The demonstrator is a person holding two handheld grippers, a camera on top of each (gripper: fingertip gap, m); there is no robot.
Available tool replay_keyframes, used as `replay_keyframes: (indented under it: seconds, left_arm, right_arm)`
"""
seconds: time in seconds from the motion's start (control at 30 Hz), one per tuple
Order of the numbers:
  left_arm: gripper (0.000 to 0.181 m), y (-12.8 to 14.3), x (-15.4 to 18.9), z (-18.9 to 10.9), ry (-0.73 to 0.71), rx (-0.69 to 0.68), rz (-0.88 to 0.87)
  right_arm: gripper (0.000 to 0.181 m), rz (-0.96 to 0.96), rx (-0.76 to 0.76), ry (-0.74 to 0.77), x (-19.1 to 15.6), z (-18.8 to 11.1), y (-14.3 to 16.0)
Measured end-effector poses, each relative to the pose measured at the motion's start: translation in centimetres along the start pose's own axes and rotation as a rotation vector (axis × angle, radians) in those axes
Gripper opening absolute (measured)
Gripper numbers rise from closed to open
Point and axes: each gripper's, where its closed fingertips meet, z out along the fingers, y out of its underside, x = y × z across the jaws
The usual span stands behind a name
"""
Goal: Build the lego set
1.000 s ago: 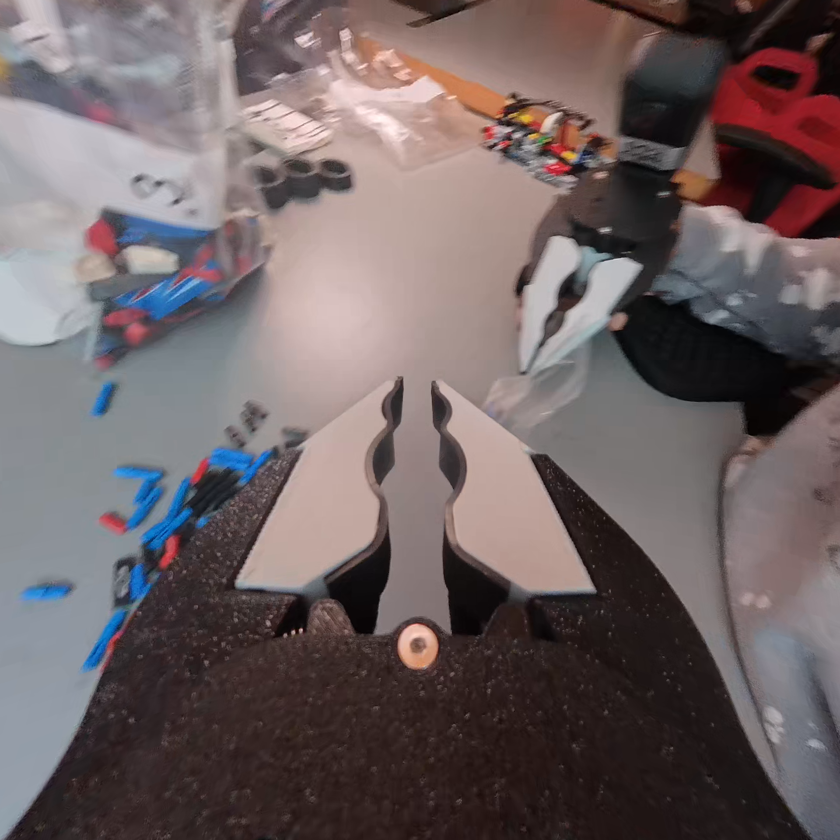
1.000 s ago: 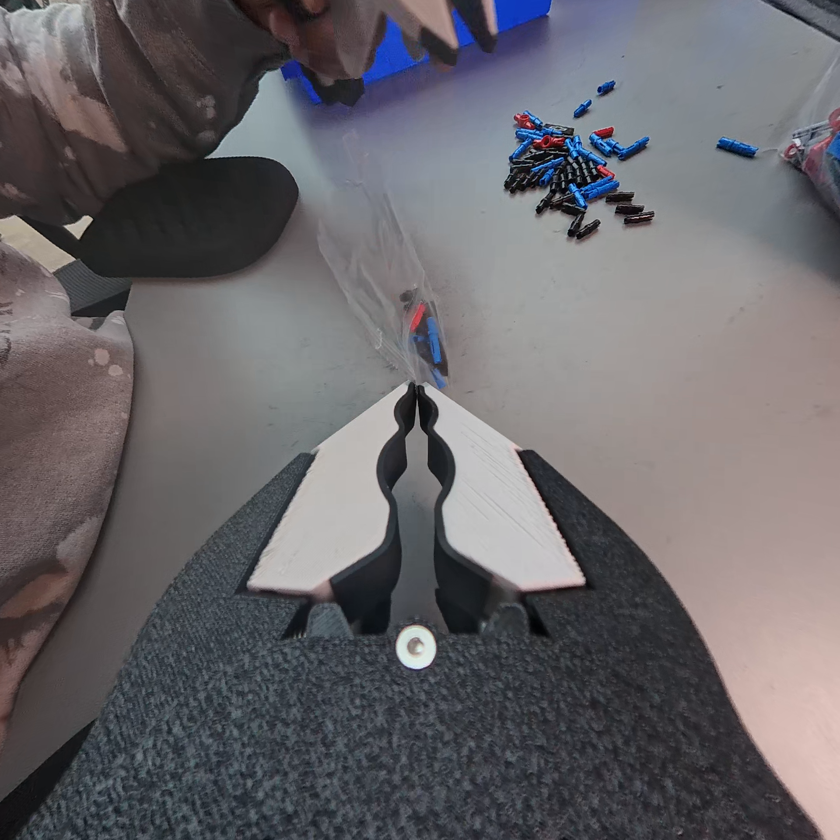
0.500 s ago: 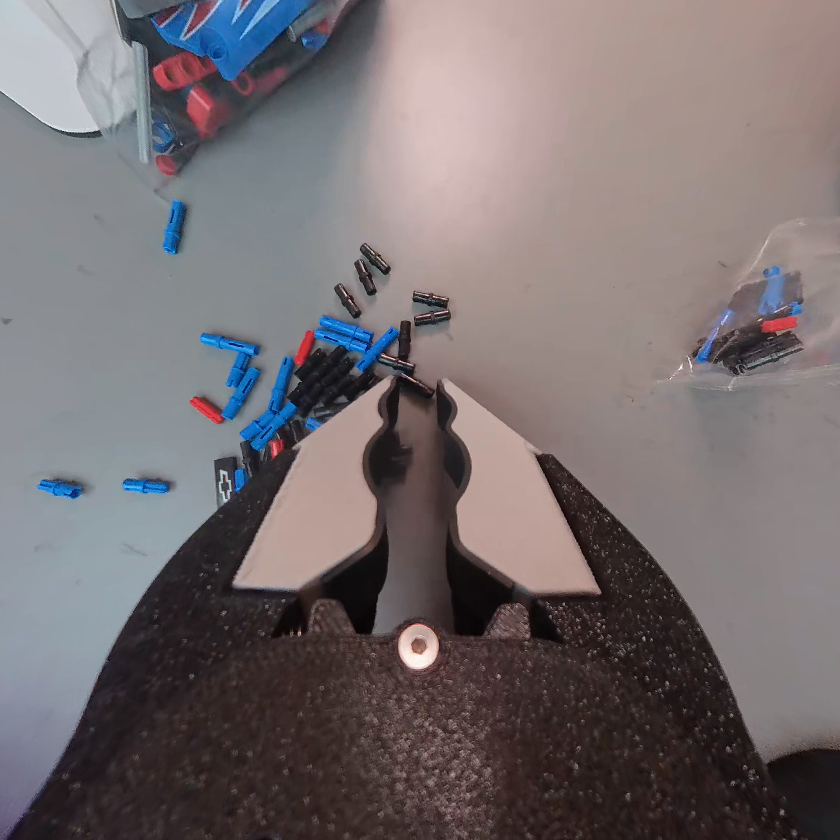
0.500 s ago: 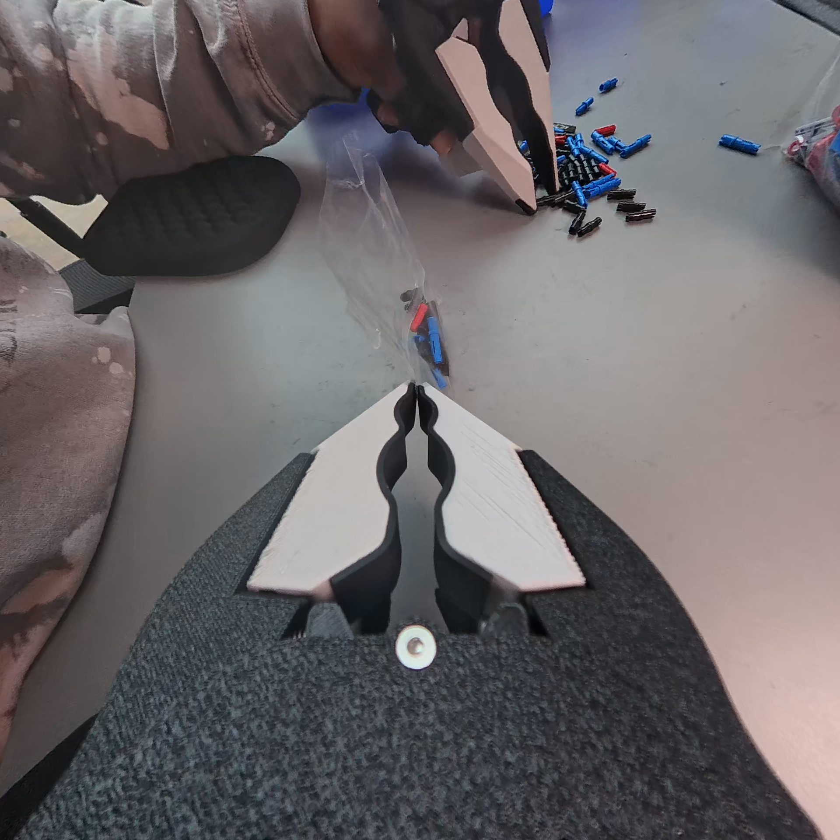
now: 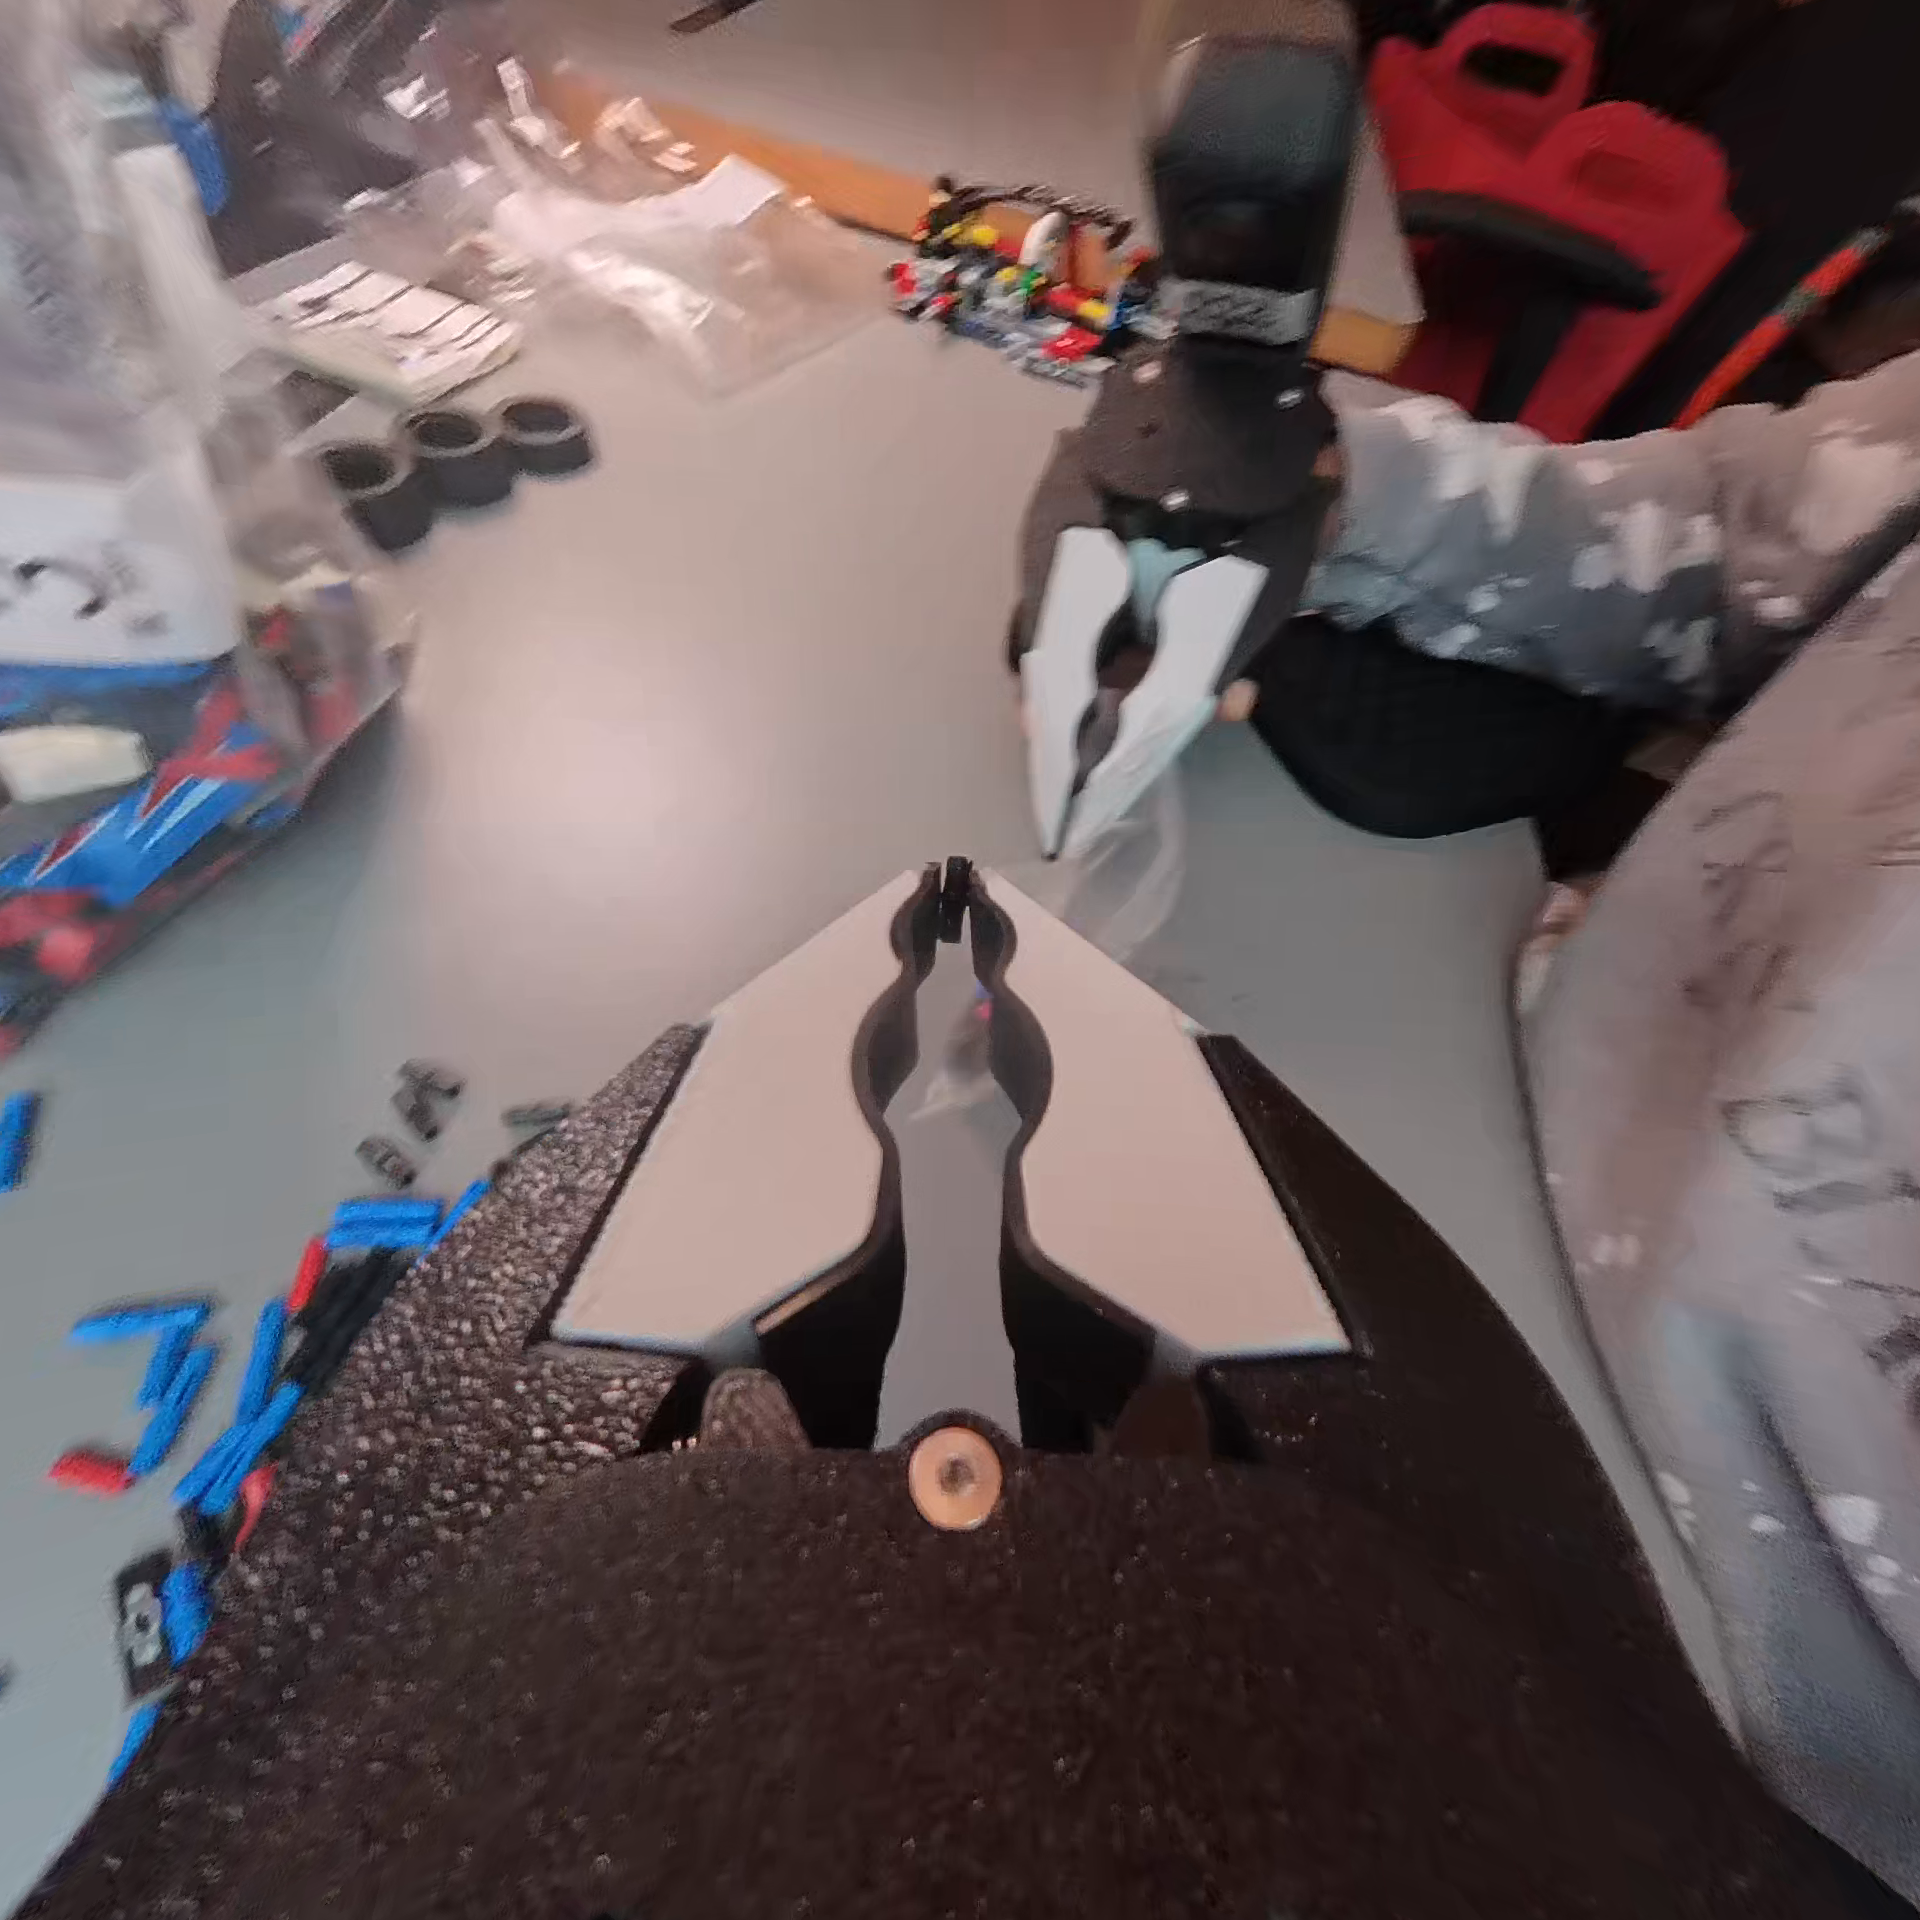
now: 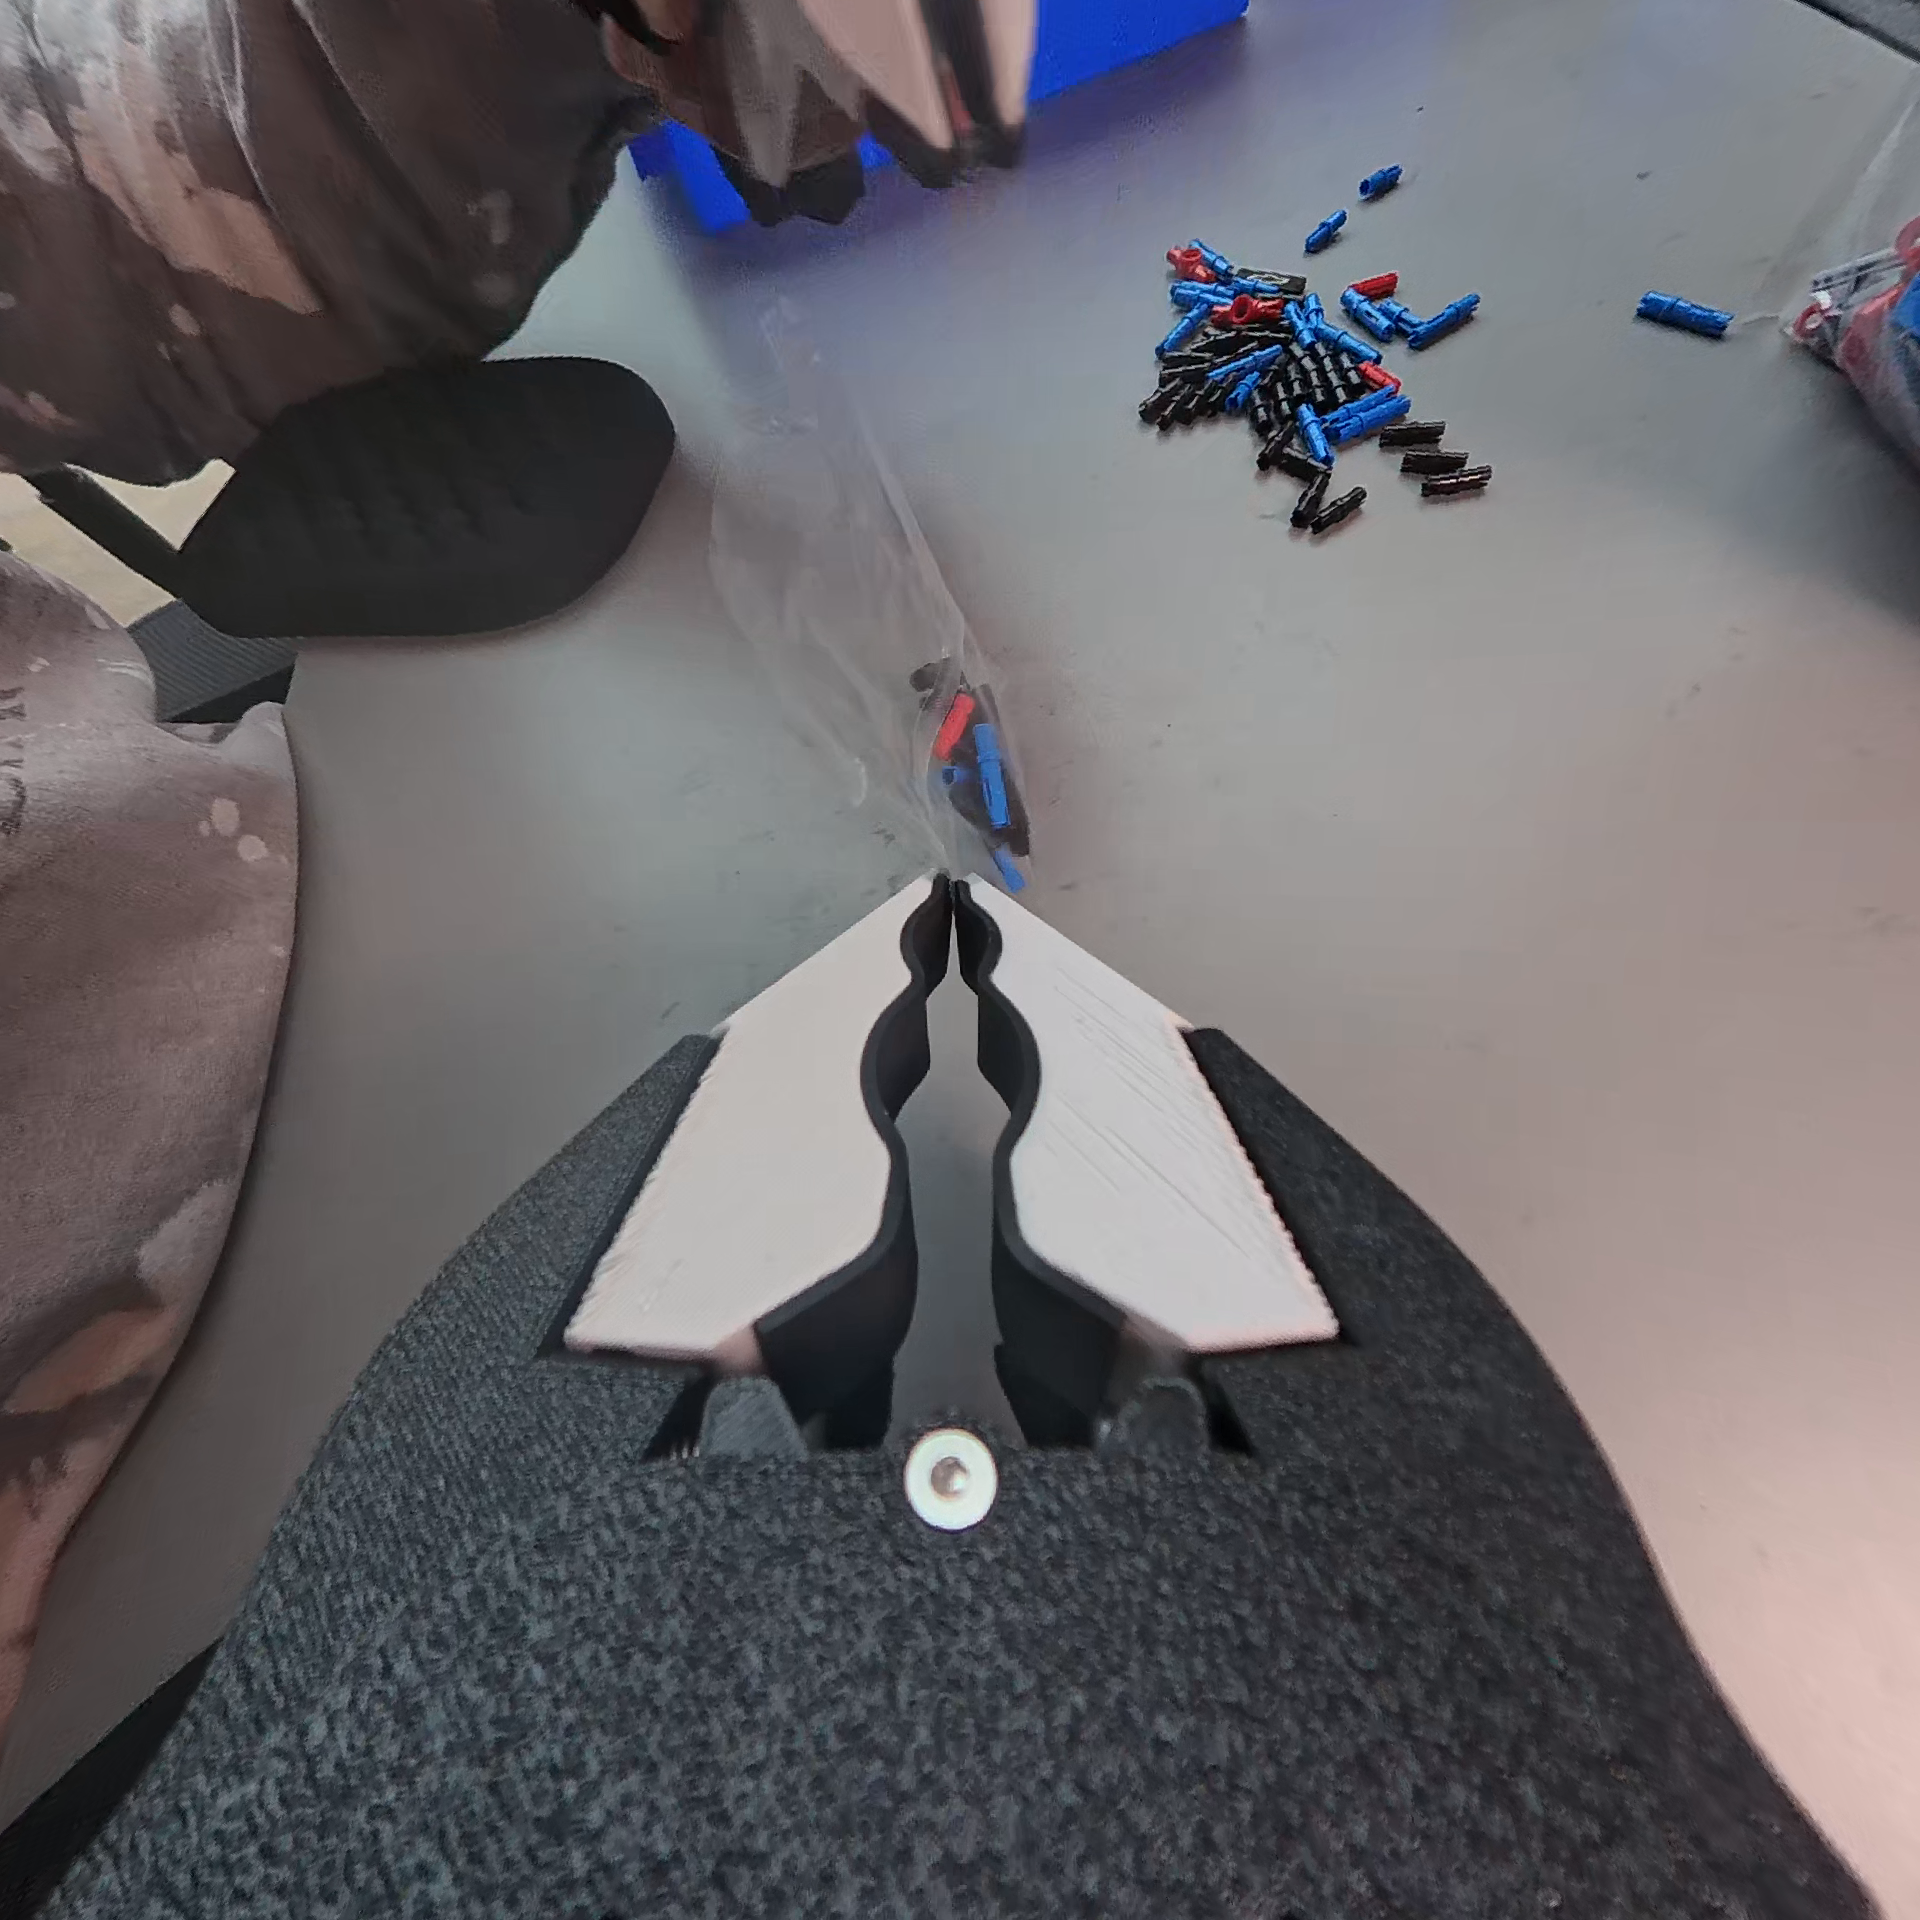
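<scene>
My left gripper [image 5: 951, 904] is shut on a small black pin [image 5: 952, 902] held at its tips, lifted above the grey table [image 5: 644, 727]. A pile of blue, black and red pins [image 5: 260, 1382] lies below it on the left; it also shows in the right wrist view [image 6: 1299, 364]. My right gripper [image 6: 948, 885] is shut on the corner of a clear plastic bag [image 6: 862, 623] that holds a few pins [image 6: 977, 769]. In the left wrist view the right gripper [image 5: 1081, 821] stands tip-down over the bag. The left gripper [image 6: 935, 114] shows blurred at the top of the right wrist view.
Three black tyres [image 5: 457, 468] and a bag of blue and red parts [image 5: 156, 769] lie at the left. A heap of coloured bricks [image 5: 1029, 281] sits at the back. A black chair armrest [image 6: 416, 499], a blue bin [image 6: 1122, 42] and a stray blue pin [image 6: 1683, 312] are nearby.
My left gripper dropped to the pin pile, shut on a black pin and has lifted back up with it. My right gripper has stayed shut on the bag.
</scene>
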Motion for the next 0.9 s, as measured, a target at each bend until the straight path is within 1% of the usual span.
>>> replay_keyframes:
  seconds: [0.03,0.13,0.23,0.37,0.43,0.5,0.57,0.63,0.7,0.77,0.83,0.9]
  left_arm:
    - [0.005,-0.6,1.5,0.3,0.044,0.002,0.021]
    - [0.006,-0.4,3.4,1.4,0.088,-0.038,0.049]
    - [0.011,0.7,2.8,2.1,0.053,-0.084,0.047]
    - [0.017,-0.4,4.2,0.8,0.138,0.007,0.011]
    - [0.022,-0.1,3.6,0.1,0.093,0.011,0.034]
    - [0.028,1.0,3.0,-0.4,0.065,0.011,0.030]
    - [0.033,3.1,2.3,-0.3,0.037,-0.029,0.002]
    - [0.033,4.8,2.3,0.4,0.031,-0.062,-0.003]
    - [0.028,6.1,1.9,1.3,-0.005,-0.101,0.004]
    - [0.023,6.8,1.5,1.5,-0.007,-0.120,-0.002]
    - [0.021,6.8,0.1,0.9,-0.039,-0.096,-0.027]
    - [0.028,7.3,-1.2,0.3,-0.070,-0.099,-0.070]
  right_arm:
    - [0.000,-0.001,-0.001,0.000,0.0,0.0,0.0]
    - [0.000,-0.005,-0.002,0.006,0.0,0.1,0.0]
    - [0.000,-0.001,-0.001,0.006,-0.1,0.0,0.0]
    - [0.000,0.006,0.003,0.004,0.0,0.0,0.0]
    - [0.000,0.010,0.004,0.000,0.0,0.0,0.0]
    - [0.000,0.010,0.009,-0.004,-0.1,-0.1,-0.1]
    - [0.000,0.018,0.023,-0.021,-0.3,-0.1,-0.3]
    - [0.000,0.031,0.036,-0.054,-0.6,0.1,-0.7]
    - [0.000,0.033,0.041,-0.086,-1.0,0.5,-1.1]
    - [0.000,0.027,0.030,-0.098,-1.2,0.9,-1.1]
    - [0.000,0.016,0.022,-0.103,-1.4,1.1,-1.1]
    - [0.000,0.005,0.021,-0.114,-1.7,1.1,-1.1]
